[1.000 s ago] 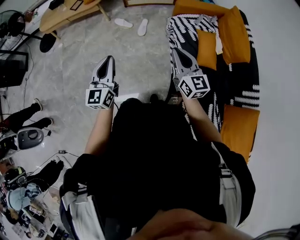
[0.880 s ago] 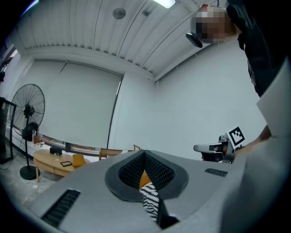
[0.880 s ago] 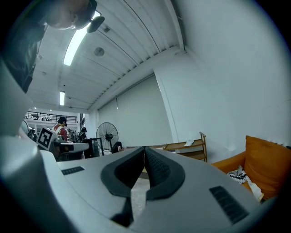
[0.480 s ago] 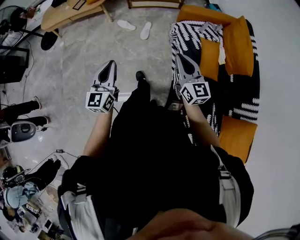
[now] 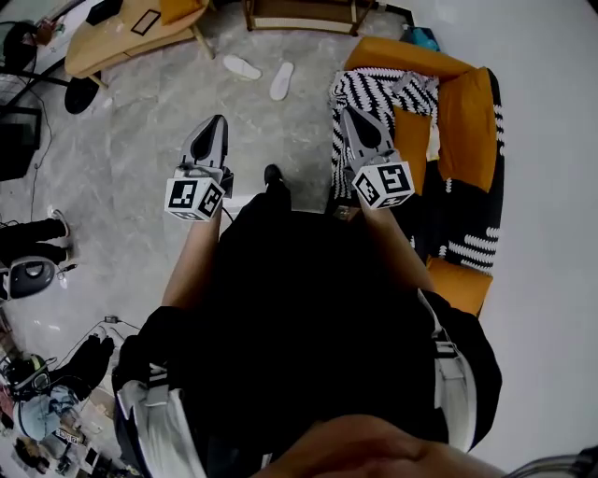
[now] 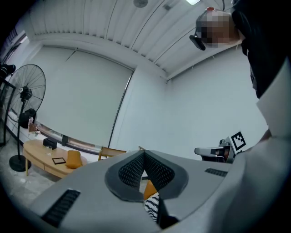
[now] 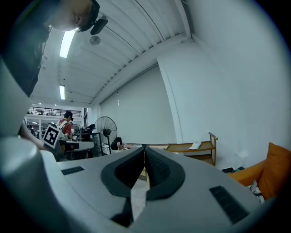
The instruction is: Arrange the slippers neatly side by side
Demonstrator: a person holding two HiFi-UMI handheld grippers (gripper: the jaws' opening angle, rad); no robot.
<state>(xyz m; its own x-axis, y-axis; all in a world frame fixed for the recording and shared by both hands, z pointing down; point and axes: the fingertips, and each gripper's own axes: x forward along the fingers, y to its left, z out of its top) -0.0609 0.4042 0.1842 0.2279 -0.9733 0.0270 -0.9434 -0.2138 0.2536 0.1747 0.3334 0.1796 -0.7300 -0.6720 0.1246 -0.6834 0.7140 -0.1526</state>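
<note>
Two white slippers lie apart on the grey floor far ahead in the head view: one slipper point(image 5: 242, 67) angled to the left, the other slipper point(image 5: 282, 81) to its right and pointing up. My left gripper point(image 5: 218, 121) is held in the air, shut and holding nothing. My right gripper point(image 5: 346, 114) is held level with it near the sofa's edge, also shut and holding nothing. In the left gripper view my left gripper point(image 6: 144, 153) points at the wall. The right gripper view has my right gripper point(image 7: 144, 148) pointing across the room. Both are well short of the slippers.
An orange sofa point(image 5: 467, 103) with a black-and-white throw point(image 5: 374, 84) stands on the right. A wooden table point(image 5: 121, 33) is at the top left, a wooden shelf point(image 5: 299, 11) at the top. A standing fan point(image 6: 25, 91), people and clutter point(image 5: 37, 271) fill the left side.
The person has walked forward: slippers, sofa and table have shifted in the head view and a black shoe shows ahead. Both grippers stay shut in the same held pose.
</note>
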